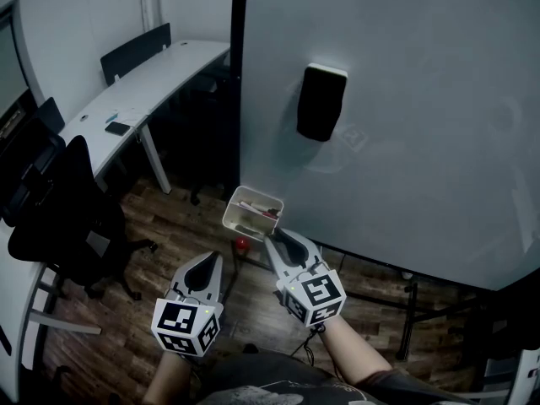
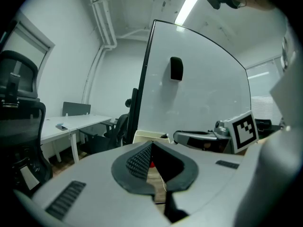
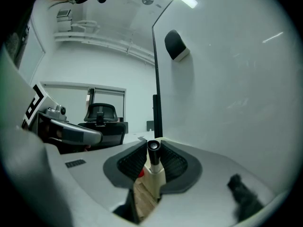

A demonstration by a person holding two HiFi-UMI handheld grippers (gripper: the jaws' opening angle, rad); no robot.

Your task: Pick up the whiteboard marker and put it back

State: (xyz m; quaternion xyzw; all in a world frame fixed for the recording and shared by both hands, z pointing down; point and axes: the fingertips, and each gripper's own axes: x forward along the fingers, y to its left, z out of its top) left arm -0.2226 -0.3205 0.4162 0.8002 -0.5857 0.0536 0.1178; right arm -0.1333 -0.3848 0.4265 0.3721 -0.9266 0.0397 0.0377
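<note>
— While we look along the right hand-held gripper point(image 3: 152, 144), what sits between its jaws?

— The whiteboard marker point(image 3: 153, 156). Both jaws press on it from either side, and its dark round end points back at the camera.

— Where is it being held?

— Right by the small white tray point(image 1: 233, 218) at the lower left edge of the whiteboard point(image 1: 405, 142). From the head view the right tips reach the tray's near rim. The marker itself is too small to pick out there.

— And the left hand-held gripper point(image 1: 209, 258)?

— It is lower and further left, apart from the tray, over the wooden floor point(image 1: 169, 218). Its jaws meet at the tips and nothing is between them.

— Anything else around?

— A black eraser point(image 1: 321, 101) sticks to the whiteboard above the tray. A small red thing point(image 1: 242, 244) lies on the floor just below the tray; I cannot tell what it is. Off to the left stand a long white bench point(image 1: 152, 78) and a black office chair point(image 1: 59, 209).
</note>
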